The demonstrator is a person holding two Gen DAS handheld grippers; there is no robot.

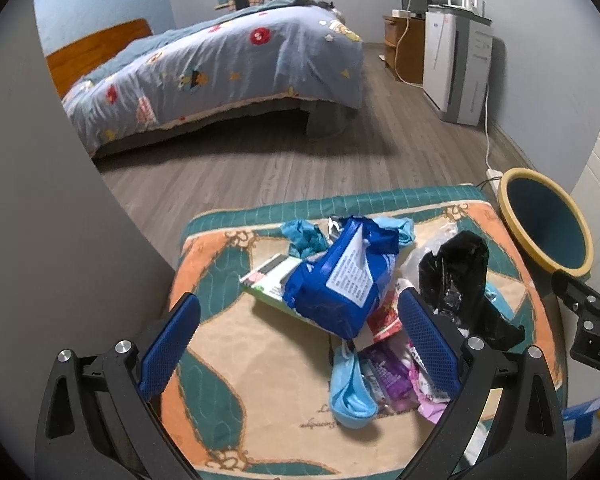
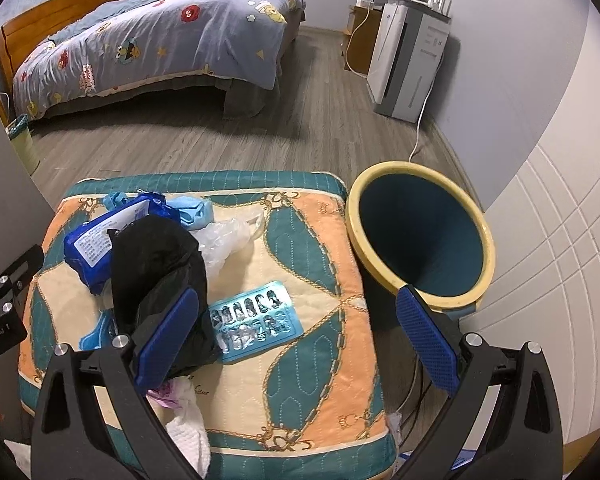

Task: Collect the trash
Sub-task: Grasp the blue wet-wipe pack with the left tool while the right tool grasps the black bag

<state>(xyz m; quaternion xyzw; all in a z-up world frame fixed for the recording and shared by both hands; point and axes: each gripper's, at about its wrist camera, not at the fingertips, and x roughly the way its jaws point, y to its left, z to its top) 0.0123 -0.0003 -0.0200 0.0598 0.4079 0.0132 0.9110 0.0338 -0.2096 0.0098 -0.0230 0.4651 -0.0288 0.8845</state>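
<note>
Both tongs are seen spread wide and empty above a quilted cushion (image 2: 320,360): the left gripper (image 1: 300,344) is held over the heaped trash, the right gripper (image 2: 298,334) over the cushion's barer right half. Nearest in the left wrist view, a light blue face mask (image 1: 350,394) and purple wrappers (image 1: 392,380) are shown, largely hidden from the right wrist view. Only in the right wrist view are a blue blister pack (image 2: 256,320) and a white tissue (image 2: 188,428) revealed. Further back, a crumpled black bag (image 2: 156,272) is seen touching a blue wipes packet (image 1: 340,276), shared by both views. Just beside the cushion's right edge a yellow-rimmed bin (image 2: 420,240) is tilted, its teal inside exposed. Well beyond, a bed (image 1: 220,64) and a white appliance (image 2: 408,60) are visible
</note>
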